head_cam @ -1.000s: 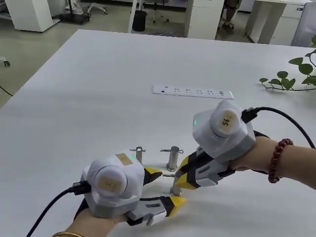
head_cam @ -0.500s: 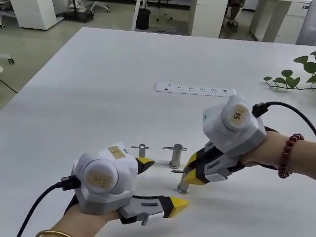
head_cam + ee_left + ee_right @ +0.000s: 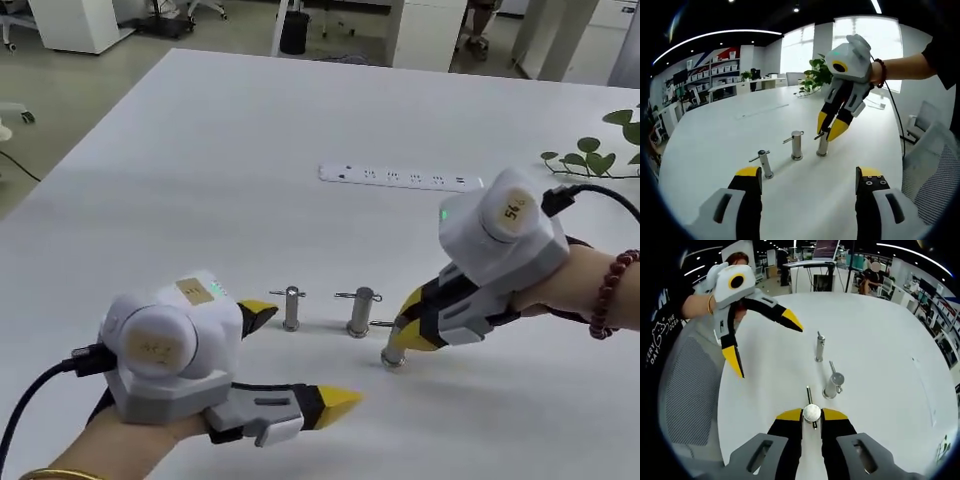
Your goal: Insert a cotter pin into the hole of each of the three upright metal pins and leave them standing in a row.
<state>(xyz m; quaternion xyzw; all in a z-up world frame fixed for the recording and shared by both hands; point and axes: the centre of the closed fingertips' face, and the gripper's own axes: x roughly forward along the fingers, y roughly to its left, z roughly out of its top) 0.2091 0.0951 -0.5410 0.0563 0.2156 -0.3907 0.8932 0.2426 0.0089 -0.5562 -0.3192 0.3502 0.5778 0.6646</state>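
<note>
Left hand-held gripper [image 3: 308, 353] back; three pins [image 3: 361, 312]

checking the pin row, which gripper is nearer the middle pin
Right. The right gripper is shut on the end pin just beside the middle pin; the left gripper is open, further back.

The round sticker [image 3: 513, 211] on the back of the right gripper [image 3: 400, 335] reads "56" in the head view. The left gripper [image 3: 305, 355] carries a pale sticker [image 3: 157, 347] with digits too faint to read, and a tan label [image 3: 194, 291] whose print cannot be made out. In the right gripper view, white lettering on the person's black shirt [image 3: 662, 335] is cut off and seems to read "DAY" and "THE OCEA".
</note>
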